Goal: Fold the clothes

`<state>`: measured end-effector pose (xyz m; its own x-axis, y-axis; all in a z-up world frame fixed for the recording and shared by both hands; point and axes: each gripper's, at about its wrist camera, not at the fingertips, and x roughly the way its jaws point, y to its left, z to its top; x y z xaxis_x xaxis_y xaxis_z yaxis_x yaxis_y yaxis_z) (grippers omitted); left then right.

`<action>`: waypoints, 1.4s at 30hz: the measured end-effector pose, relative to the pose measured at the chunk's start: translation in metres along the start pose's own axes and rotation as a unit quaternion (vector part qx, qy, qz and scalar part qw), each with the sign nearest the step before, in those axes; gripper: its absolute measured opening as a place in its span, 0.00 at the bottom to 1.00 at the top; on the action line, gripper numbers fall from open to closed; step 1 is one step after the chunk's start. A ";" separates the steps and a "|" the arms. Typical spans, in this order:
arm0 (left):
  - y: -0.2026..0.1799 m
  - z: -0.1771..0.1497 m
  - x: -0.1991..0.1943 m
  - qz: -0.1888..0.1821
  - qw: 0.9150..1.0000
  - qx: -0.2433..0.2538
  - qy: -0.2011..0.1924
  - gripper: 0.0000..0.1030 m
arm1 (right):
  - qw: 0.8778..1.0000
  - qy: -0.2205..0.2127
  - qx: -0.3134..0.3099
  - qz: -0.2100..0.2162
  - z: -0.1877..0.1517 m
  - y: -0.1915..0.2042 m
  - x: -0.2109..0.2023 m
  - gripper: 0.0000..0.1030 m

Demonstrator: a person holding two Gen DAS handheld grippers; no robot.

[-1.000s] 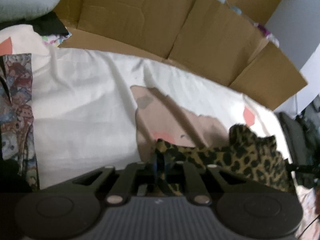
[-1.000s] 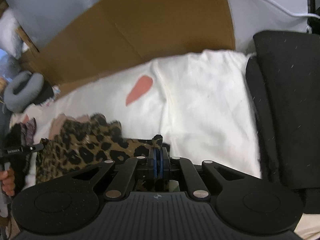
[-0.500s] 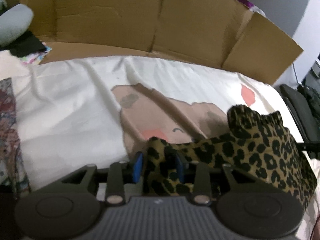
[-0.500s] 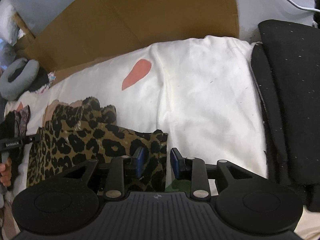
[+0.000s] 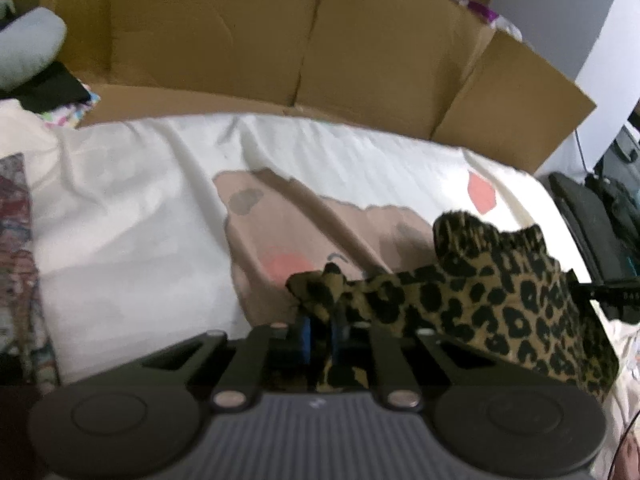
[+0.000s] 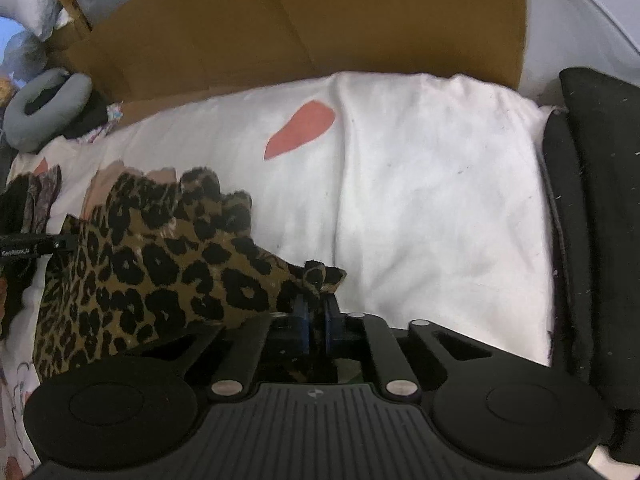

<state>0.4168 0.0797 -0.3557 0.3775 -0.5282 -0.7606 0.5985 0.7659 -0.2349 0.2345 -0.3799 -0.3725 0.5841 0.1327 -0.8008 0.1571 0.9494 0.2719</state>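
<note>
A leopard-print garment (image 5: 500, 304) lies stretched between my two grippers over a white bedsheet (image 5: 132, 240). My left gripper (image 5: 319, 330) is shut on the garment's left corner, whose bunched tip sticks up above the blue pads. The same garment (image 6: 160, 272) fills the left of the right wrist view. My right gripper (image 6: 315, 322) is shut on its right corner, with a small tuft showing above the pads. The far edge of the garment stands up in ruffles.
Brown cardboard (image 5: 320, 40) walls the far side of the bed. A grey neck pillow (image 6: 44, 108) lies at the back left. A patterned cloth (image 5: 16, 248) lies at the left edge. A black cushion (image 6: 600, 220) borders the right side. The sheet has pink and tan prints (image 5: 280, 220).
Both grippers were shut on the garment a second ago, opened half a second ago, and are now shut again on its corners. The garment's edge has lifted slightly.
</note>
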 end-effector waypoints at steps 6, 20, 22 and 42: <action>-0.002 0.004 -0.028 0.000 1.000 -0.003 -0.023 0.09 | 0.999 -0.039 0.018 -0.002 -0.003 -0.004 -0.029 0.03; -0.015 0.024 -0.072 -0.006 0.997 0.005 -0.073 0.09 | 0.995 -0.087 0.045 0.012 0.003 -0.002 -0.073 0.03; -0.016 0.028 -0.071 -0.006 0.997 0.010 -0.077 0.09 | 0.994 -0.093 0.048 0.012 0.005 -0.002 -0.077 0.03; 0.000 0.044 0.010 0.019 1.000 0.015 -0.002 0.09 | 0.996 -0.047 0.070 -0.009 0.030 -0.020 -0.030 0.03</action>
<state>0.4513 0.0587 -0.3365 0.4039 -0.5003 -0.7658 0.6039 0.7747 -0.1876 0.2382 -0.4116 -0.3379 0.6503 0.0820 -0.7553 0.2746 0.9016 0.3343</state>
